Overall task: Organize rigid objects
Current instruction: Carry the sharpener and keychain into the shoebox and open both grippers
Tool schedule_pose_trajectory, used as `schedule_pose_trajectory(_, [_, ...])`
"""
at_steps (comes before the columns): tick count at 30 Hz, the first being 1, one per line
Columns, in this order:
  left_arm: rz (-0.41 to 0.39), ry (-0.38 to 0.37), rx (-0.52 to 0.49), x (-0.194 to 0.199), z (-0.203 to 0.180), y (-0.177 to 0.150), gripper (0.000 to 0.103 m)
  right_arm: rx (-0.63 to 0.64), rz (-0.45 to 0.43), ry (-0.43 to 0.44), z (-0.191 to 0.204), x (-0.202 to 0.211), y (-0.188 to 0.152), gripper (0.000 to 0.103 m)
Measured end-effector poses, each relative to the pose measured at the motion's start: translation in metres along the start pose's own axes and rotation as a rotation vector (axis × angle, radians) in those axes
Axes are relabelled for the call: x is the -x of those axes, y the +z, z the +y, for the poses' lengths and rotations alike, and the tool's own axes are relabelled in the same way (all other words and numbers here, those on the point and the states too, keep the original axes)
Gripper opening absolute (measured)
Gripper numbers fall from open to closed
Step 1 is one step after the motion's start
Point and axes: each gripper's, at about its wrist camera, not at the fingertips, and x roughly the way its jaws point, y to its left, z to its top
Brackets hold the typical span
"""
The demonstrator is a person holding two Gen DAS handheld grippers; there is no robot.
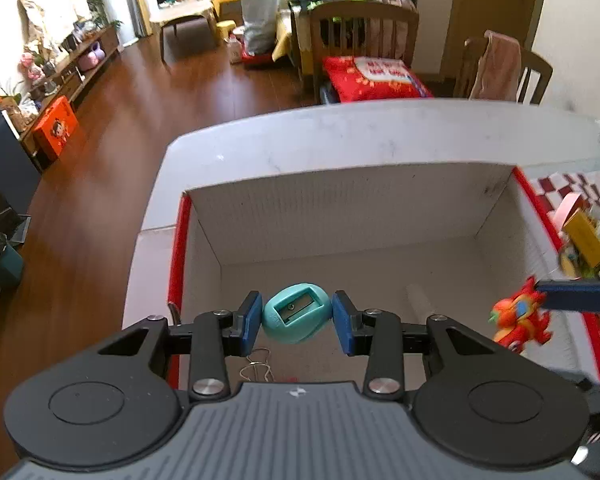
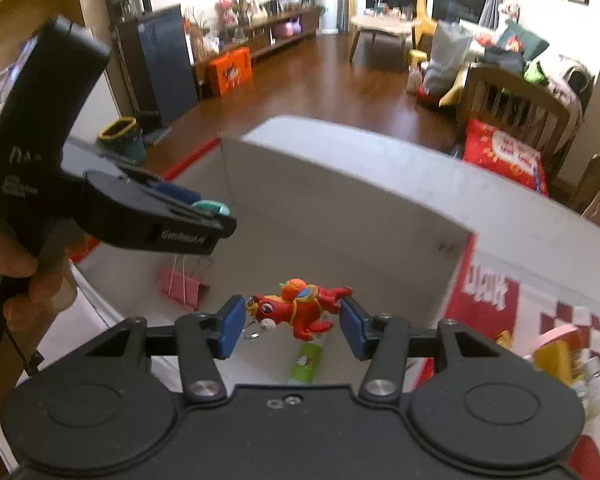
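My left gripper (image 1: 297, 316) is shut on a teal egg-shaped pencil sharpener (image 1: 297, 313) and holds it above the open white cardboard box (image 1: 340, 216). My right gripper (image 2: 292, 322) is shut on a red dragon toy with a key ring (image 2: 300, 310) and holds it over the same box. The dragon toy (image 1: 520, 316) and one right finger (image 1: 572, 294) show at the right of the left wrist view. The left gripper with the sharpener (image 2: 210, 208) shows at the left of the right wrist view, held by a hand.
Inside the box lie a pink binder clip (image 2: 182, 284) and a green and white tube (image 2: 308, 362). The box has red edges and stands on a white marble table (image 1: 380, 132). Small items on a red checked surface (image 2: 560, 352) lie right of the box. Wooden chairs stand beyond the table.
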Motion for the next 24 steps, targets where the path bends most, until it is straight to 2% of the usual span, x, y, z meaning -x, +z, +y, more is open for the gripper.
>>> schedule_pose_trajectory(10, [0.113, -0.041, -0.064, -0.040, -0.009, 0.007, 0.038, -0.026, 0.130, -0.008, 0.007, -0.046, -0.002, 0.050])
schedule_pose_trajectory(17, [0.227, -0.067, -0.119, -0.065, -0.024, 0.008, 0.038, -0.046, 0.191, -0.019, 0.004, -0.057, -0.006, 0.051])
schedule_pose_trajectory(24, [0.279, -0.087, -0.121, -0.078, -0.029, 0.006, 0.038, -0.054, 0.221, -0.029, 0.001, -0.061, -0.004, 0.051])
